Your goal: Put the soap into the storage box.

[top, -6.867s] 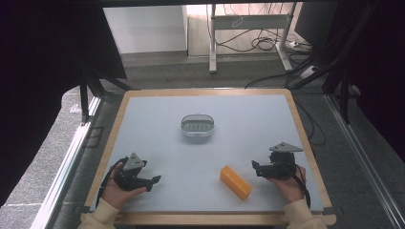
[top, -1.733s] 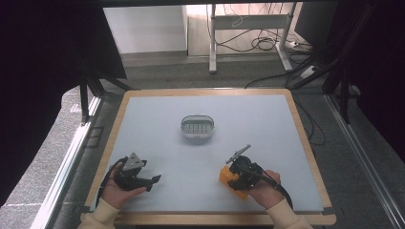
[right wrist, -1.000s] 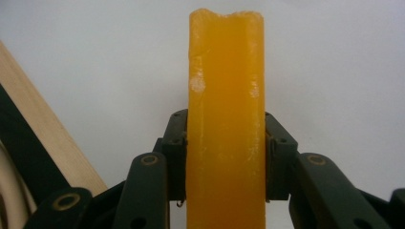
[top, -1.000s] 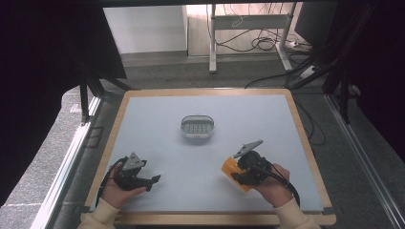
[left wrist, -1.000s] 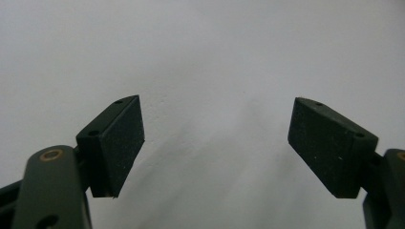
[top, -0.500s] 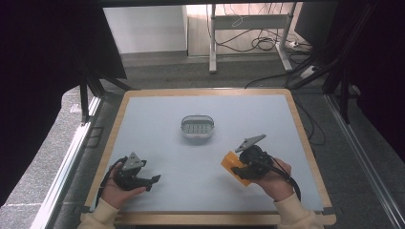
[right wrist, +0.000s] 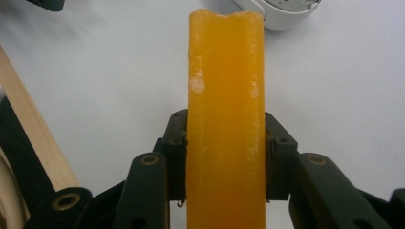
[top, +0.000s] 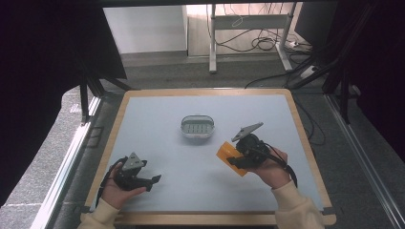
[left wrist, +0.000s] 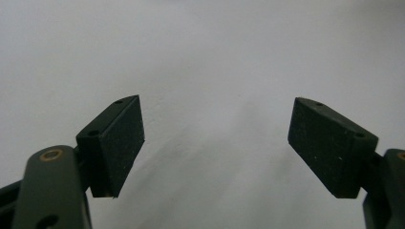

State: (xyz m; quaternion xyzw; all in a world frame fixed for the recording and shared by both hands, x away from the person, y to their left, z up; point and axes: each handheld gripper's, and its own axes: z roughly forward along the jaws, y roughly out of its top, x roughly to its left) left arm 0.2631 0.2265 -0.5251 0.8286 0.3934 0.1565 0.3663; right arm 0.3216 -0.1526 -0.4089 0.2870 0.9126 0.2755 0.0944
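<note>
An orange soap-like bar point(top: 228, 155) point(right wrist: 225, 119) is clamped between the jaws of my right gripper point(top: 239, 159) point(right wrist: 224, 152), lifted above the grey table mat at the right of centre. The bar's far end points toward a small white oval dish with a slotted insert point(top: 197, 128) point(right wrist: 282, 12), which stands in the middle of the mat. My left gripper point(top: 154, 180) point(left wrist: 217, 143) rests near the front left of the table, held in the person's hand, jaws wide apart with bare mat between them.
The grey mat point(top: 157, 119) is framed by a wooden rim point(top: 305, 143). Beyond the table's far edge stand desk legs with loose cables point(top: 248, 43) on the floor. Dark frame posts point(top: 88, 95) rise at the left and right sides.
My right gripper closed on the orange bar, lifted it off the mat and carried it up and toward the white dish. The left gripper has stayed put.
</note>
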